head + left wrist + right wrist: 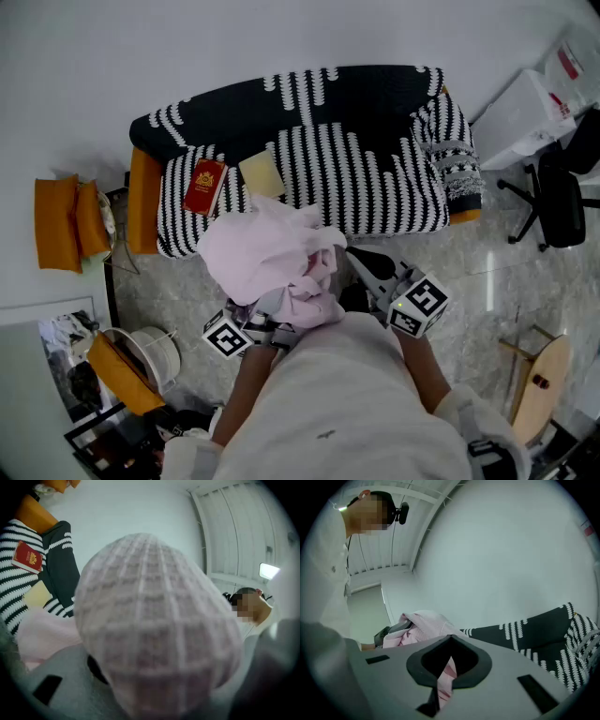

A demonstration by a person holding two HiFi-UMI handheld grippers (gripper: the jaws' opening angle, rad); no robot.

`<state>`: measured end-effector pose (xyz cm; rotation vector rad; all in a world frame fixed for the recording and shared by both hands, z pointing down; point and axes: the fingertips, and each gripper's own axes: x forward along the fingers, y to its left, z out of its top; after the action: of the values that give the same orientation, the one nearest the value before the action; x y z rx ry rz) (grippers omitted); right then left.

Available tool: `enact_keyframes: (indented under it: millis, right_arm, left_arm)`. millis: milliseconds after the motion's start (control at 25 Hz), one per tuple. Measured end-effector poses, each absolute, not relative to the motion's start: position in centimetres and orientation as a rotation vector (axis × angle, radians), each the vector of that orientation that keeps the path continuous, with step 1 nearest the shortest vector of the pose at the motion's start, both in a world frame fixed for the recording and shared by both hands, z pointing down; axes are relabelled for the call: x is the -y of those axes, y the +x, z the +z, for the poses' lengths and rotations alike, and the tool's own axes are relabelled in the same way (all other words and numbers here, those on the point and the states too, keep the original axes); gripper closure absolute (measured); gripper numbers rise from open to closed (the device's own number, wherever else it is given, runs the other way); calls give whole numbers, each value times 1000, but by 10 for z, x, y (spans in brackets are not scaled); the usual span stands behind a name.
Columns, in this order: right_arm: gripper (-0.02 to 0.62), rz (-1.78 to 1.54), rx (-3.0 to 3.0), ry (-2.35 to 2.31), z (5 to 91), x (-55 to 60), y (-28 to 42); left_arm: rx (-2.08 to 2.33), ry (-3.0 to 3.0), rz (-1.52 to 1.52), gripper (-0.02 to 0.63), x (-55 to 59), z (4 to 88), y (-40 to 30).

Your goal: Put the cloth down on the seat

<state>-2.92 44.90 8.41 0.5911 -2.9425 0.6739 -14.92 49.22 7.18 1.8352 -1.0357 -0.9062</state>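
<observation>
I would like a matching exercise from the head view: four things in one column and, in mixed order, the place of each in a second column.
Things:
1. pink cloth
2. red booklet
3. orange cushions
4. black office chair

Places:
A. left of the sofa in the picture
B. lying on the sofa's striped seat
C. held up in front of the sofa
D. right of the sofa in the picture

Pairs: 1-C, 2-B, 3-A, 4-D

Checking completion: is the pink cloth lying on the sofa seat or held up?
Held up: the pink cloth hangs bunched from the right gripper, clear of the sofa seat.
</observation>
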Motion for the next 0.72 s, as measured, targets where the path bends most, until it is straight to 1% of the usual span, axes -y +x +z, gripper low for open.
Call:
enact_keyframes:
  millis: [360, 520, 720]
  right_arm:
    - [589, 672, 2943, 537, 81, -455, -40]
    - [588, 707, 2987, 524, 77, -456, -36]
    - [588, 697, 2918, 571, 92, -451, -19]
  left_arm:
    - [1043, 1796, -917, 334, -497, 80, -158]
    - [1046, 1787, -916, 334, -496, 83, -153]
    - [1054, 1781, -896, 334, -488, 88, -141]
